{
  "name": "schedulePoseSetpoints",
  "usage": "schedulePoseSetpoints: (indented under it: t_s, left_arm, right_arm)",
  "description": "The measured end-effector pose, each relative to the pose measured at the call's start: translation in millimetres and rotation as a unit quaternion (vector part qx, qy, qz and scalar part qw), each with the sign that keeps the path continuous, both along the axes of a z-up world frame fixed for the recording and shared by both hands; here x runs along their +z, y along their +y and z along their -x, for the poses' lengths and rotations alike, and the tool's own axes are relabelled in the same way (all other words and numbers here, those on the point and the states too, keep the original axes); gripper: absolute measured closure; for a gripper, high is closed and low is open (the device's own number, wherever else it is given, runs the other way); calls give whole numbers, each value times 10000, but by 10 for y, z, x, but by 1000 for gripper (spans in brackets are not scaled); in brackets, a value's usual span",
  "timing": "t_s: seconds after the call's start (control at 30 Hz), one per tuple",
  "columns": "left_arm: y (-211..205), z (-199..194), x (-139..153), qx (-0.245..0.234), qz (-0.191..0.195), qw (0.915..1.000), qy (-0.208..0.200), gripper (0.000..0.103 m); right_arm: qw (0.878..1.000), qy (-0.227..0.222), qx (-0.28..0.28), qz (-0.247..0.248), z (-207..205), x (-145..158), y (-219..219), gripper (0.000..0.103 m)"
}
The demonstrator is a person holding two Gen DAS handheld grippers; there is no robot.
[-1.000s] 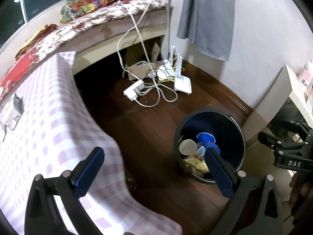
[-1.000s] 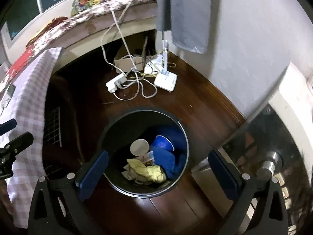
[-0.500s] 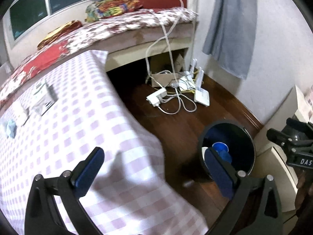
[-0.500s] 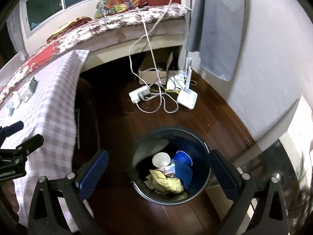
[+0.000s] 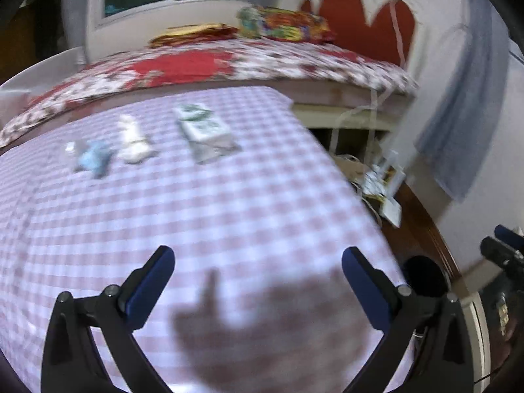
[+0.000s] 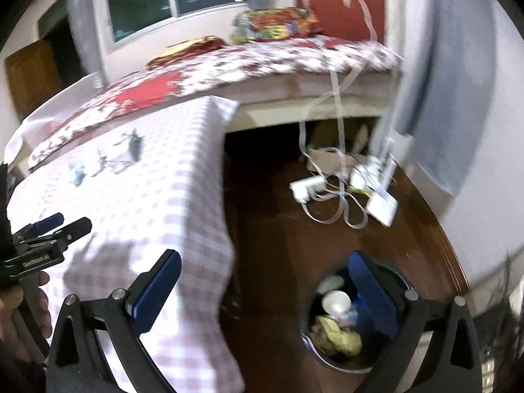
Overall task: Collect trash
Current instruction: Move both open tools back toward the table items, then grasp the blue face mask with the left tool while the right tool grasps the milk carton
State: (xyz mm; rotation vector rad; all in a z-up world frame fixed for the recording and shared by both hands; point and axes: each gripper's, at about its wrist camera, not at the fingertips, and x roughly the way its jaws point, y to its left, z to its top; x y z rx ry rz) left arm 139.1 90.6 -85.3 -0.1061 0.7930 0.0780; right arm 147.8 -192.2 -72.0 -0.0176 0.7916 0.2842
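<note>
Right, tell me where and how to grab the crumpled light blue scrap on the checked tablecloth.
Take the crumpled light blue scrap across its raised middle, coming straight down from above with the open left gripper. It lies low and flat on the checked tablecloth, so a side approach would likely just push it. The white crumpled piece sits close on its right; close the fingers front to back to avoid it. The image is blurred.

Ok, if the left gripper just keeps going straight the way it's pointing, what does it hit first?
Probably the checked tablecloth itself: the open left gripper holds nothing and aims at bare cloth. The carton lies farther along, though blur leaves depth unclear.
</note>
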Motion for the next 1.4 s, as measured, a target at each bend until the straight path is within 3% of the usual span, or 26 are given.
schedulePoseSetpoints:
  t_s: [0.3,0.53,0.6,0.93,1.4]
  left_arm:
    - [886,49,130,840,-284,9959,-192,6]
    - [1512,-121,155,1302,-102,9912,-234,17]
    - [1662,-209,131,1383,17,9902,-200,24]
    - [2015,-590,-123,1605,154,9869,66,24]
    - [2290,-1022,-421,1602,324,9859,358,33]
  right_arm:
    - [9943,-341,1006,84,-288,456,1025,0]
    - [9868,-419,1554,156,-578,624,1830,0]
    - [9843,-387,1703,243,-682,594,2082,0]
    - [9781,45,2019,513,-1263,179,2816,12]
    - [9741,447,2092,738,-1758,-376,3334,23]
